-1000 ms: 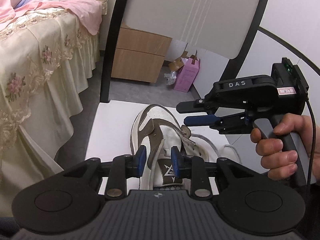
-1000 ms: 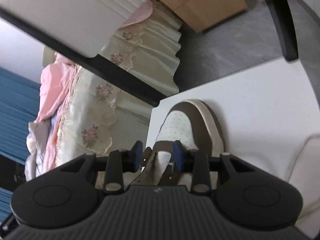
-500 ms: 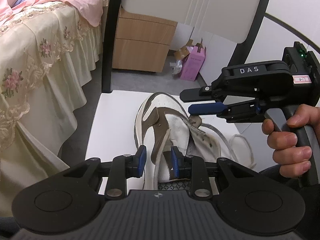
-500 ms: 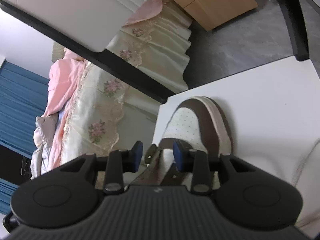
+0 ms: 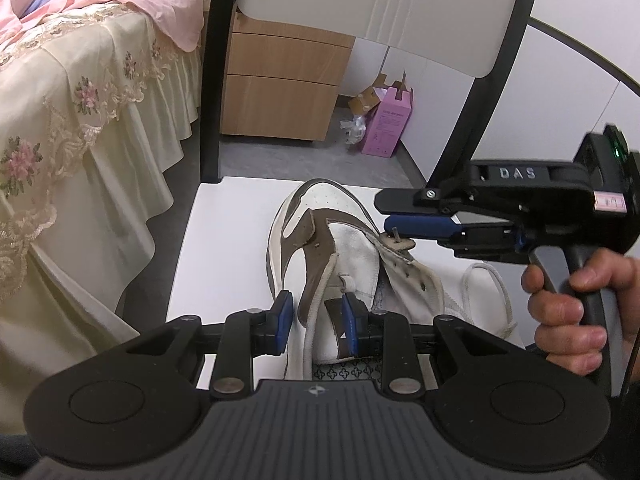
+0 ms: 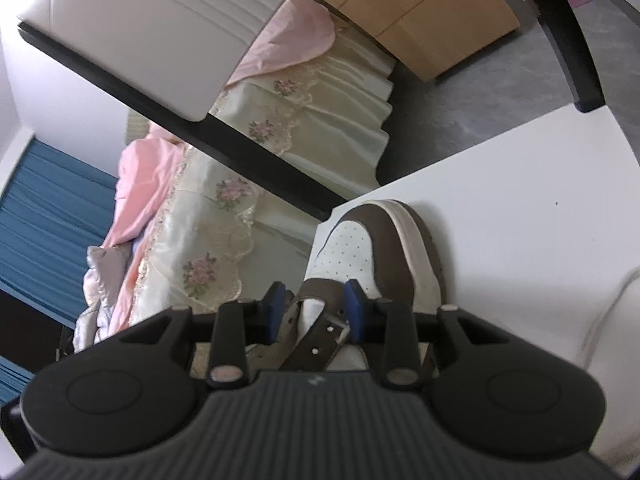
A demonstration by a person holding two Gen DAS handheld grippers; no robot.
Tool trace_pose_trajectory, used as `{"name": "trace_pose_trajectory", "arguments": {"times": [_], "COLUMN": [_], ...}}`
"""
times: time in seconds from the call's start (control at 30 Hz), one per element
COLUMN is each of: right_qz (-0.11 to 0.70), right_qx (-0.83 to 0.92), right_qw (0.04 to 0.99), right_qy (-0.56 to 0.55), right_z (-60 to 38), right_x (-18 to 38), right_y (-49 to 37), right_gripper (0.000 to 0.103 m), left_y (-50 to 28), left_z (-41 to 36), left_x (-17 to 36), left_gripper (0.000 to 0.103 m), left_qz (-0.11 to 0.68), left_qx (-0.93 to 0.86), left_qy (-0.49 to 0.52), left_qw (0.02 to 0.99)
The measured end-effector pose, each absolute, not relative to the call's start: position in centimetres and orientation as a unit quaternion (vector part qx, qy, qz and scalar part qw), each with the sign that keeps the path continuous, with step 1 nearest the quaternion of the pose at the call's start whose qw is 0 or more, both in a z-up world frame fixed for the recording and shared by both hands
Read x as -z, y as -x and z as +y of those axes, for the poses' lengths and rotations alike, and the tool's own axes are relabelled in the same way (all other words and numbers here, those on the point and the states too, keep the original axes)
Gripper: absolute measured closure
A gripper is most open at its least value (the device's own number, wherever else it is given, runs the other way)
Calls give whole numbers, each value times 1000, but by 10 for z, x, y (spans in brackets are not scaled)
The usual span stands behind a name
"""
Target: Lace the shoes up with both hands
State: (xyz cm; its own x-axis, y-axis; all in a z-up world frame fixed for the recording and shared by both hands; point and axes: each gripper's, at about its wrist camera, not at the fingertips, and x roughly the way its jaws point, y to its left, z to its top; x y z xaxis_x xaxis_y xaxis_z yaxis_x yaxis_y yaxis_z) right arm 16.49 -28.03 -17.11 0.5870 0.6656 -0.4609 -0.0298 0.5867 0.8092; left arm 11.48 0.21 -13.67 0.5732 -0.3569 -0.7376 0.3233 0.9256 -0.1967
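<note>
A brown-and-white sneaker [image 5: 320, 232] lies on a white chair seat [image 5: 228, 240], toe toward the far edge. Over the last second the right gripper [image 5: 394, 216] has dipped to the eyelet flap, jaws partly open and empty as they straddle the eyelet rows; the left gripper [image 5: 316, 318], partly open, straddles the collar, grip unclear. Threading looks imminent. The lace [image 5: 486, 284] trails right; open seat lies left.

White chair seat [image 5: 224, 248] near; black frame [image 5: 210, 80], white backrest [image 5: 380, 4] behind. Bed with cream floral skirt [image 5: 80, 120] and pink blanket [image 5: 152, 8] at left. Far: wooden drawer unit [image 5: 280, 88], pink carton [image 5: 386, 124], grey floor [image 5: 288, 160].
</note>
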Motion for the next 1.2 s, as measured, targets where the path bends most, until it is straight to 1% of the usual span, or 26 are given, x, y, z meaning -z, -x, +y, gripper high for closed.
{"name": "trace_pose_trajectory", "arguments": {"times": [0.2, 0.27, 0.3, 0.37, 0.43, 0.6, 0.67, 0.83, 0.93, 1.1, 1.2], "right_qz": [378, 372, 370, 365, 359, 332, 314, 298, 280, 249, 219], "right_qx": [-238, -239, -240, -241, -244, -249, -243, -225, -226, -236, -243], "right_qw": [804, 811, 813, 820, 833, 892, 913, 927, 933, 938, 942], "right_qy": [-393, -384, -380, -368, -343, -181, -93, -19, -14, -39, -80], "right_z": [-286, -288, -289, -289, -287, -256, -237, -217, -210, -206, -211], "right_x": [178, 179, 180, 181, 179, 160, 152, 144, 136, 119, 97], "right_y": [-158, -155, -153, -151, -148, -134, -126, -120, -119, -120, -122], "right_gripper": [72, 80, 82, 89, 92, 94, 100, 100, 100, 101, 101], "left_y": [-117, -118, -118, -119, -120, -118, -116, -110, -106, -105, -105], "left_z": [-2, -4, -4, -6, -8, -15, -19, -34, -43, -47, -47], "left_x": [143, 145, 146, 147, 149, 152, 153, 156, 158, 159, 159], "left_gripper": [73, 73, 73, 73, 73, 73, 73, 75, 76, 76, 76], "left_qz": [424, 427, 427, 427, 428, 418, 412, 393, 379, 377, 377], "left_qx": [181, 178, 176, 172, 167, 161, 160, 167, 170, 169, 168], "left_qy": [7, 6, 5, 0, -5, -32, -48, -113, -154, -166, -167], "left_qw": [887, 887, 887, 888, 888, 894, 896, 897, 897, 895, 895]}}
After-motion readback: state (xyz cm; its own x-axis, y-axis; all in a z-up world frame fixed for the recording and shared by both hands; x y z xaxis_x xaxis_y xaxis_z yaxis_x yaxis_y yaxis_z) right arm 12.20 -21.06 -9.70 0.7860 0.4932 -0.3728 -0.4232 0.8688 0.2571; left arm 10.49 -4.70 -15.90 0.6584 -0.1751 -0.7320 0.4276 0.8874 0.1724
